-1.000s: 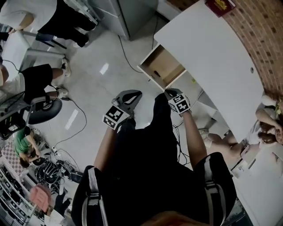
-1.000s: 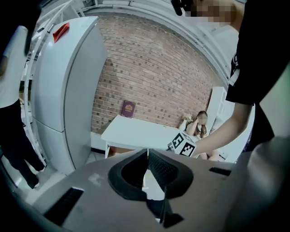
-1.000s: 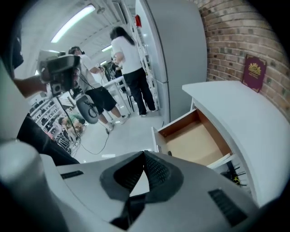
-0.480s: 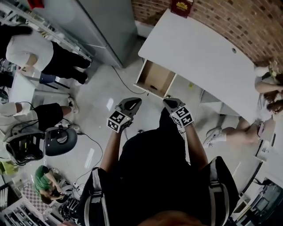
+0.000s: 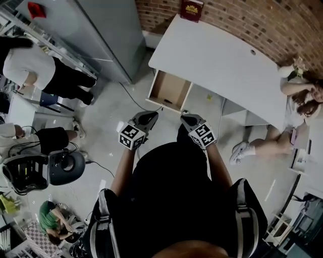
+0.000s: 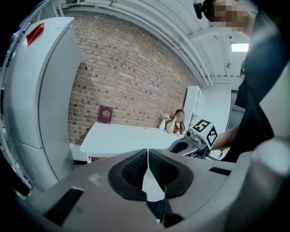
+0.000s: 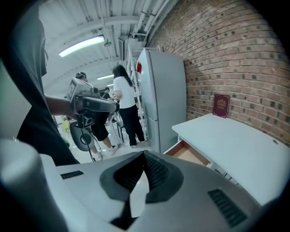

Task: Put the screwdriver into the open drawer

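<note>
The white desk (image 5: pixel 217 55) stands against a brick wall, with its wooden drawer (image 5: pixel 169 89) pulled open and looking empty. I see no screwdriver in any view. My left gripper (image 5: pixel 149 117) and right gripper (image 5: pixel 185 119) are held side by side in the air, short of the drawer, over the floor. Both are shut with nothing between the pads. In the left gripper view the jaws (image 6: pixel 147 156) meet in front of the desk (image 6: pixel 122 138). The right gripper view shows its jaws (image 7: pixel 144 157) touching, with the drawer (image 7: pixel 188 154) just beyond.
A tall grey refrigerator (image 5: pixel 96 35) stands left of the desk. A dark red book (image 5: pixel 191 10) leans at the desk's back edge. A person (image 5: pixel 298 95) sits at the desk's right end. Other people, chairs and floor cables (image 5: pixel 131 95) are at the left.
The view has swung so the desk and open drawer now lie straight ahead of the grippers. Both grippers stay shut and empty, held together as before.
</note>
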The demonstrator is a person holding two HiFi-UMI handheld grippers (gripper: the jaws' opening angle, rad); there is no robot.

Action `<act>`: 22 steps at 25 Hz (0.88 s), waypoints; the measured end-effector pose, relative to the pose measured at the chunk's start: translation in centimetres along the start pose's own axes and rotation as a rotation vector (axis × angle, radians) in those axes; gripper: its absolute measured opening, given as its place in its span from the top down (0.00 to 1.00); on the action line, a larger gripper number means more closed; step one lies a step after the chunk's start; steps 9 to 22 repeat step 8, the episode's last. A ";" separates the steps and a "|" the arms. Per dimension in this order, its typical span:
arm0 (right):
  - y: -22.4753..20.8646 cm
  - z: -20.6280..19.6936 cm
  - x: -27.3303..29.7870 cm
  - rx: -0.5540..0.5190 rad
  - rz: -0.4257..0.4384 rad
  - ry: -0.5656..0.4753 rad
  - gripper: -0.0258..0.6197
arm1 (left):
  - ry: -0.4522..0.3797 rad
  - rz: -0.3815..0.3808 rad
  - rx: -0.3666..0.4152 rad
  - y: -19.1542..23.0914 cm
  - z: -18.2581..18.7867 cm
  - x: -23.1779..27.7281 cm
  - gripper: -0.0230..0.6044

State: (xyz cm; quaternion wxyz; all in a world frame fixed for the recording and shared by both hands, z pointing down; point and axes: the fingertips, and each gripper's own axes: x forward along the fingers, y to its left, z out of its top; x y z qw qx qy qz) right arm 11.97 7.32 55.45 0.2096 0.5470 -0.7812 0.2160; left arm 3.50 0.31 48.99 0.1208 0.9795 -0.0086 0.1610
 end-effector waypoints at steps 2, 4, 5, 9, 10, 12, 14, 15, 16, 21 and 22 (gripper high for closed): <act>0.0 -0.2 -0.1 -0.001 -0.002 0.010 0.87 | -0.010 -0.005 -0.010 0.0 -0.1 0.1 0.93; -0.1 -0.1 -0.1 -0.004 -0.005 0.014 0.87 | -0.009 -0.005 -0.015 0.3 -0.3 0.1 0.93; -0.2 0.0 -0.1 -0.006 -0.007 0.015 0.87 | -0.009 -0.005 -0.016 0.5 -0.3 0.1 0.93; -0.5 0.4 0.0 -0.008 -0.010 0.017 0.87 | -0.011 -0.005 -0.022 1.0 -0.2 0.0 0.93; -0.5 0.4 0.0 -0.008 -0.010 0.017 0.87 | -0.011 -0.005 -0.022 1.0 -0.2 0.0 0.93; -0.5 0.4 0.0 -0.008 -0.010 0.017 0.87 | -0.011 -0.005 -0.022 1.0 -0.2 0.0 0.93; -0.5 0.4 0.0 -0.008 -0.010 0.017 0.87 | -0.011 -0.005 -0.022 1.0 -0.2 0.0 0.93; -0.5 0.4 0.0 -0.008 -0.010 0.017 0.87 | -0.011 -0.005 -0.022 1.0 -0.2 0.0 0.93; -0.5 0.4 0.0 -0.008 -0.010 0.017 0.87 | -0.011 -0.005 -0.022 1.0 -0.2 0.0 0.93; -0.5 0.4 0.0 -0.008 -0.010 0.017 0.87 | -0.011 -0.005 -0.022 1.0 -0.2 0.0 0.93; -0.5 0.4 0.0 -0.008 -0.010 0.017 0.87 | -0.011 -0.005 -0.022 1.0 -0.2 0.0 0.93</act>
